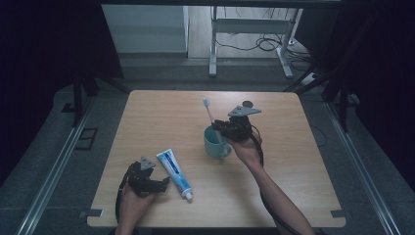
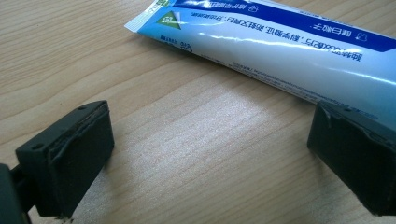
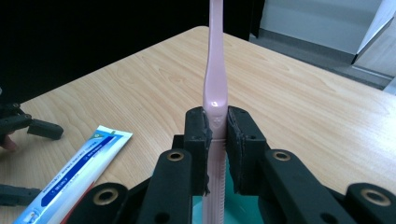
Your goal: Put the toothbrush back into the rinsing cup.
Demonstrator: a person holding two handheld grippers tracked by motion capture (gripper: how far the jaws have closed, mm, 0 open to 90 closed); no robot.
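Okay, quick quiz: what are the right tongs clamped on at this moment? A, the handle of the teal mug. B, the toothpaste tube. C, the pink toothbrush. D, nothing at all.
C: the right tongs pinch the toothbrush upright over the mug, while the toothpaste lies flat on the table by the open left tongs.

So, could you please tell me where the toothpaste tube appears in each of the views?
High view: the toothpaste tube lies lower centre-left on the table, beside the open left gripper.
Left gripper view: it runs across the top, from upper left to the right edge.
Right gripper view: lower left corner.
Shared landmark: its blue stripe.
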